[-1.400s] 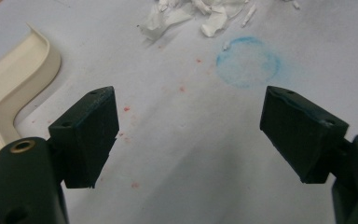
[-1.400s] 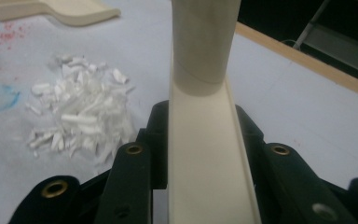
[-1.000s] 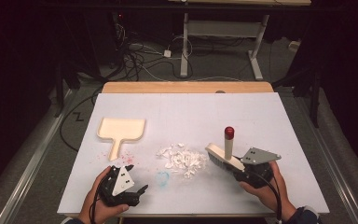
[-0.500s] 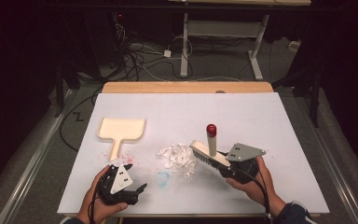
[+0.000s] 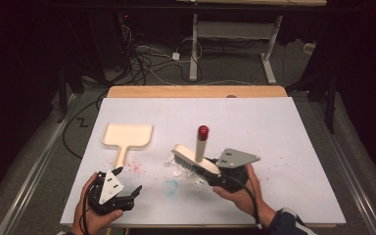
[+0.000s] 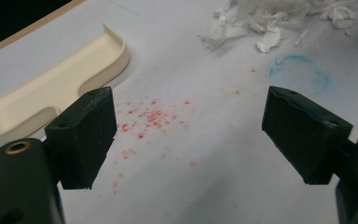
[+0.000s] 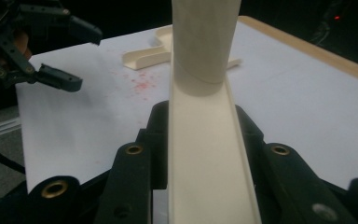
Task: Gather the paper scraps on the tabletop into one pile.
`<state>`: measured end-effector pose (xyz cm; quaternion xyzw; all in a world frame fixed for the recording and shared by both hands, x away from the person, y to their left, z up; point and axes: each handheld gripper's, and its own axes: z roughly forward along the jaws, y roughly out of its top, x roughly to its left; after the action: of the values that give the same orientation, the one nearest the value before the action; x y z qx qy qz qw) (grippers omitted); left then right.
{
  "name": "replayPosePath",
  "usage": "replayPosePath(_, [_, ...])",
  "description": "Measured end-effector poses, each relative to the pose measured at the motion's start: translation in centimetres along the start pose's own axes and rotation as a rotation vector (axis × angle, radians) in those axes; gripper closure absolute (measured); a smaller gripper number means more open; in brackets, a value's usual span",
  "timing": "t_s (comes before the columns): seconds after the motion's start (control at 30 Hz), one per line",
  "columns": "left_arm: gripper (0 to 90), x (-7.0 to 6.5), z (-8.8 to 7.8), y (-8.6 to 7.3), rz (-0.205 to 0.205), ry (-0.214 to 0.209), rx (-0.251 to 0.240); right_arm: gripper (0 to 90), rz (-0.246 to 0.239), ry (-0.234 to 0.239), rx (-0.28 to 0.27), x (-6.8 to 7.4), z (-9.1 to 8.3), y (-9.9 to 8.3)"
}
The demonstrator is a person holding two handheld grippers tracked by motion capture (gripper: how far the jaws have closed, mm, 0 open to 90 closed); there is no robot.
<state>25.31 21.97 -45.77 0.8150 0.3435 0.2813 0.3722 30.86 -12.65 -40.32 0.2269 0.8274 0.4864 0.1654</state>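
While the right gripper (image 5: pixel 220 171) sat right of centre in the lower high view, its jaws were clamped on the cream plastic brush with the upright red-tipped handle (image 5: pixel 195 158); brush bristles were down on the pile of torn white paper scraps (image 5: pixel 183 166), mid-frame; left gripper (image 5: pixel 127 183) at lower left, jaws wide apart, holding nothing, over red speckles (image 6: pixel 147 119) on the white table sheet (image 5: pixel 284 127); cream plastic dustpan (image 5: pixel 126 137) lay flat upper left of that gripper, apart from it; faint blue ring mark (image 5: pixel 170 186) between the grippers.
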Motion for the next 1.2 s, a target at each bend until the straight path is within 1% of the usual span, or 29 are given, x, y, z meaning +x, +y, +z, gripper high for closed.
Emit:
replayPosePath(0.03, [17.0,0.3,-0.3,-0.3,-0.011,0.001,-0.009,68.2,-0.01,0.015,0.017,1.2,1.6,0.1])
replayPosePath(0.07, [17.1,0.3,-0.4,-0.4,-0.017,-0.001,-0.016,68.2,-0.01,0.011,0.022,1.8,2.4,0.0])
replayPosePath(0.1, [17.1,0.3,-0.4,-0.4,-0.017,-0.001,-0.016,68.2,0.0,0.01,0.025,2.3,3.2,-0.2])
replayPosePath(0.13, [17.1,0.2,-0.5,-0.4,-0.013,-0.009,-0.025,68.2,-0.001,0.011,0.031,2.7,3.9,-0.4])
replayPosePath(0.17, [17.1,0.2,-0.5,-0.4,-0.013,-0.009,-0.025,68.2,-0.001,0.011,0.031,2.7,3.9,-0.4])
replayPosePath(0.2, [17.1,-0.1,-0.5,-0.3,0.0,-0.012,-0.026,68.2,0.013,0.0,0.057,3.5,5.5,-1.1])
replayPosePath(0.27, [17.1,-0.3,-0.4,-0.3,0.01,-0.023,-0.02,68.2,0.02,0.009,0.068,3.9,6.4,-1.6])
replayPosePath(0.3, [17.1,-0.4,-0.3,-0.4,0.014,-0.03,-0.016,68.2,0.019,0.007,0.05,4.0,6.6,-1.7])
replayPosePath(0.37, [17.1,-0.5,-0.2,-0.4,0.017,-0.034,-0.01,68.2,-0.009,-0.015,0.057,4.2,6.7,-1.6])
replayPosePath(0.4, [17.1,-0.5,0.0,-0.3,0.02,-0.042,-0.007,68.2,-0.024,-0.028,0.058,4.1,6.6,-1.6])
replayPosePath(0.43, [17.1,-0.5,0.1,-0.3,0.031,-0.042,-0.013,68.2,-0.022,-0.039,0.059,3.9,6.4,-1.7])
replayPosePath(0.47, [17.0,-0.6,0.1,-0.3,0.033,-0.044,-0.008,68.2,-0.022,-0.056,0.064,3.6,6.2,-1.8])
replayPosePath(0.5, [17.1,-0.7,0.2,-0.3,0.024,-0.053,0.0,68.2,-0.016,-0.077,0.068,3.2,6.0,-1.8])
replayPosePath(0.53, [17.1,-0.7,0.3,-0.3,0.036,-0.051,-0.003,68.3,-0.008,-0.088,0.074,2.7,5.8,-1.9])
replayPosePath(0.57, [17.0,-0.7,0.3,-0.3,0.036,-0.051,-0.003,68.2,0.004,-0.096,0.083,2.2,5.5,-1.9])
replayPosePath(0.6, [17.0,-0.7,0.3,-0.2,0.043,-0.052,-0.001,68.2,0.004,-0.096,0.083,2.2,5.5,-1.9])
replayPosePath(0.63, [17.1,-0.8,0.4,-0.2,0.045,-0.055,-0.001,68.2,0.004,-0.106,0.089,1.5,5.1,-2.0])
replayPosePath(0.67, [17.0,-0.8,0.4,-0.2,0.045,-0.055,-0.001,68.3,0.013,-0.108,0.086,1.3,4.9,-2.0])
replayPosePath(0.7, [17.1,-0.9,0.6,-0.1,0.049,-0.06,0.002,68.2,0.009,-0.11,0.083,1.1,4.6,-1.9])
replayPosePath(0.8, [17.1,-1.0,0.8,0.0,0.061,-0.066,0.012,68.2,0.007,-0.093,0.053,0.7,3.4,-1.3])
replayPosePath(0.9, [17.1,-1.0,0.8,0.0,0.062,-0.067,0.014,68.1,-0.02,-0.074,0.028,0.4,1.5,-0.6])
replayPosePath(0.97, [17.1,-1.0,0.7,0.0,0.063,-0.066,0.013,68.1,-0.041,-0.054,0.024,0.2,0.0,-0.3])
replayPosePath(1.03, [17.0,-1.0,0.6,0.0,0.063,-0.063,0.01,68.1,-0.044,-0.044,0.022,-0.1,-1.4,-0.2])
replayPosePath(1.1, [17.0,-1.0,0.6,0.0,0.064,-0.061,0.009,68.2,-0.047,-0.047,0.016,-0.5,-2.9,-0.4])
replayPosePath(1.13, [17.1,-1.0,0.6,0.0,0.064,-0.061,0.009,68.2,-0.054,-0.042,0.028,-0.7,-3.5,-0.5])
replayPosePath(1.17, [17.1,-1.1,0.6,0.0,0.066,-0.061,0.01,68.2,-0.063,-0.046,0.041,-0.9,-4.2,-0.6])
replayPosePath(1.2, [17.1,-1.1,0.6,0.0,0.067,-0.062,0.011,68.2,-0.072,-0.069,0.056,-1.1,-4.8,-0.9])
